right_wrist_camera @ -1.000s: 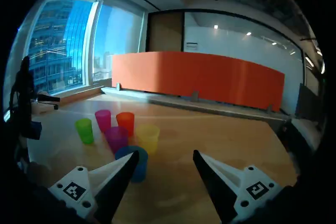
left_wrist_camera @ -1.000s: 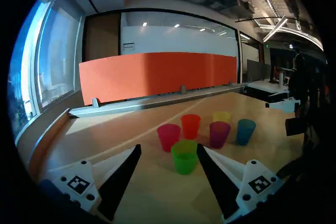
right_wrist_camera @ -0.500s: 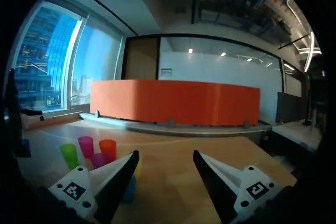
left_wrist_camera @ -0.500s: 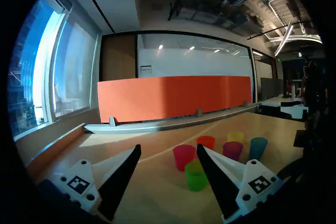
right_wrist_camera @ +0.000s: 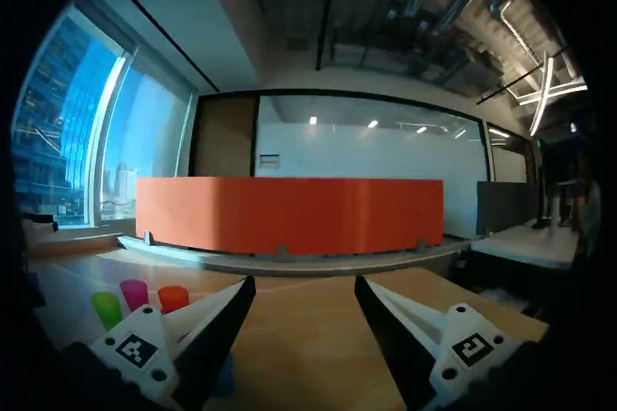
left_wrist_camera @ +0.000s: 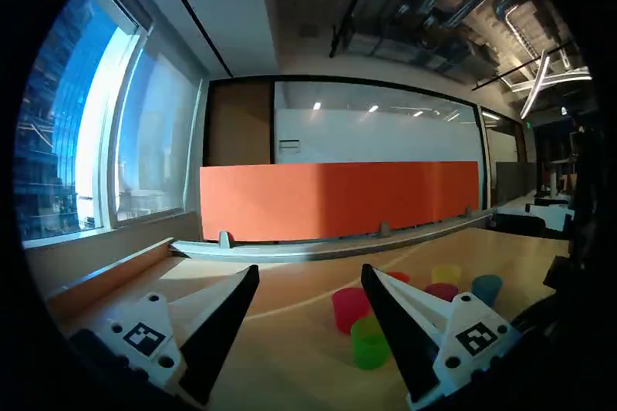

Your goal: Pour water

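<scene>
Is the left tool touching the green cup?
Cannot tell: in the left gripper view one finger of the left tool overlaps the green cup, hiding any gap.

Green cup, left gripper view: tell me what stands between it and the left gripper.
Nothing visible does. The green cup is the nearest cup to the open left gripper, only bare table between them; the pink cup stands behind it.

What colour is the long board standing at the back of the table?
Plain orange. The board shows best in the right gripper view.
</scene>
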